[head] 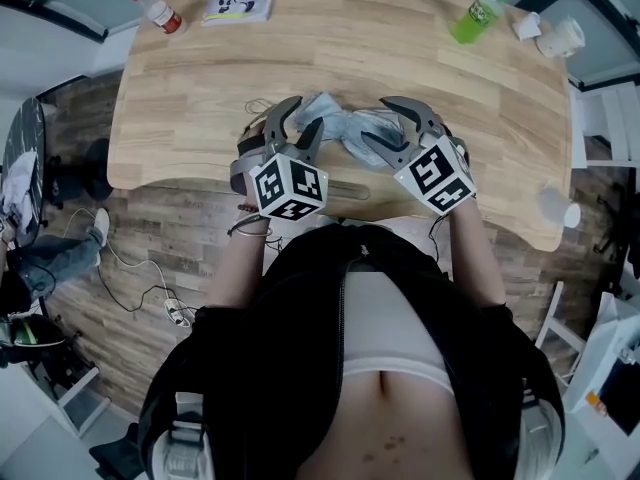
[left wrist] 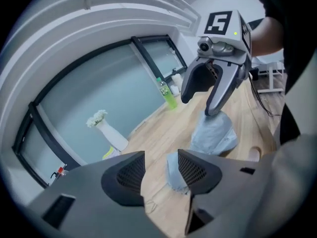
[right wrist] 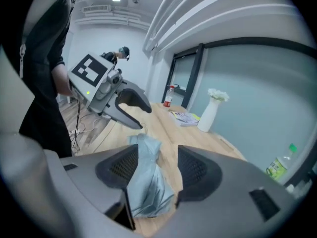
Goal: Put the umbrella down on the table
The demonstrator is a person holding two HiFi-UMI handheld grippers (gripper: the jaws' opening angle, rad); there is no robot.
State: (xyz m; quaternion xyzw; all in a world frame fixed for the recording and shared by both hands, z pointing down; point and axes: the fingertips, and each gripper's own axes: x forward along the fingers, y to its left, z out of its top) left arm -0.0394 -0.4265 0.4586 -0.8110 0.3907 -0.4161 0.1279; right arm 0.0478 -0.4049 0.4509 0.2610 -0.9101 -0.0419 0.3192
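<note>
On the wood-grain table (head: 420,58) lies a crumpled grey umbrella (head: 352,133).

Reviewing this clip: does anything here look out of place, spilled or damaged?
Nothing is spilled or damaged. Only the umbrella looks untidy: its grey fabric lies loose and bunched on the table, close to the front edge. The green bottle stands upright.

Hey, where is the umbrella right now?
In the head view the umbrella lies on the wooden table near its front edge, at the centre, between the left tongs and the right tongs.
</note>
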